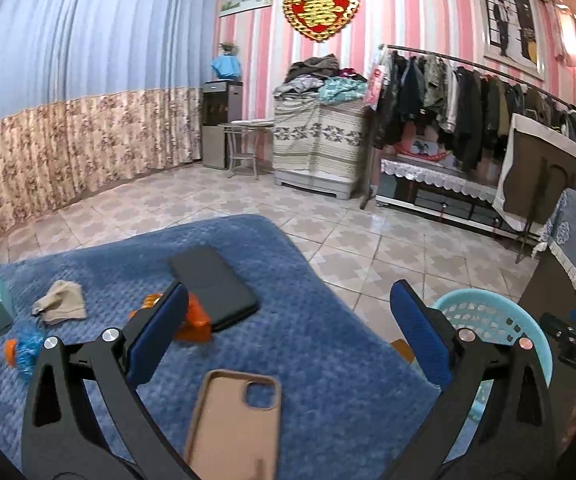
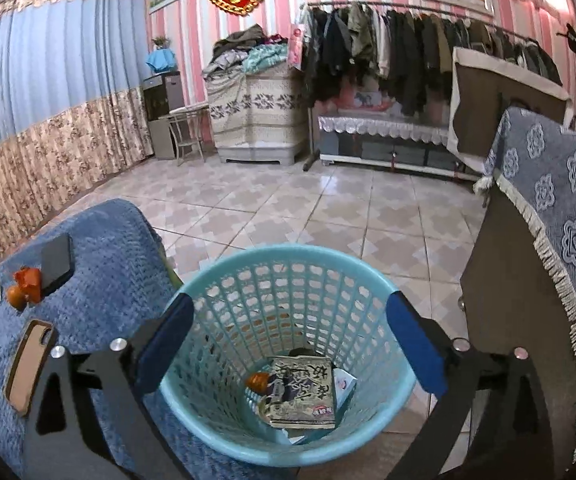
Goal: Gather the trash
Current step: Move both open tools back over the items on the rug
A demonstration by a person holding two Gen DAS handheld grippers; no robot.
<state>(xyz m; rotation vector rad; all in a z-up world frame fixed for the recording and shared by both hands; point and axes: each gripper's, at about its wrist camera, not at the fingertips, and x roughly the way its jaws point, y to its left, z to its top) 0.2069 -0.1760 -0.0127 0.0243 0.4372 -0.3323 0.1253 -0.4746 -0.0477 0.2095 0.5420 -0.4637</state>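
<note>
Hovering with its jaws spread wide and empty above the turquoise basket [image 2: 288, 360], which already holds a printed packet [image 2: 301, 392], the right gripper [image 2: 288, 348] looks finished, while the equally open, empty left gripper [image 1: 288, 332] faces an orange wrapper [image 1: 196, 320] on the blue table cover [image 1: 327, 340].

A: What do I see past my work?

B: A blue curtain [image 1: 80, 60] with a floral lower band, and pink striped wallpaper carrying a red and gold heart ornament [image 1: 319, 8].

A: And along that wall?

B: 1 water dispenser [image 1: 222, 124] in the corner, a small round side table [image 1: 246, 126] beside it, then a cloth-draped cabinet [image 1: 315, 136] heaped with folded clothes. A clothes rack [image 1: 467, 92] of dark jackets hangs over a low lace-trimmed unit [image 1: 427, 176]. Patterned floor tiles [image 1: 367, 240] throughout.
</note>
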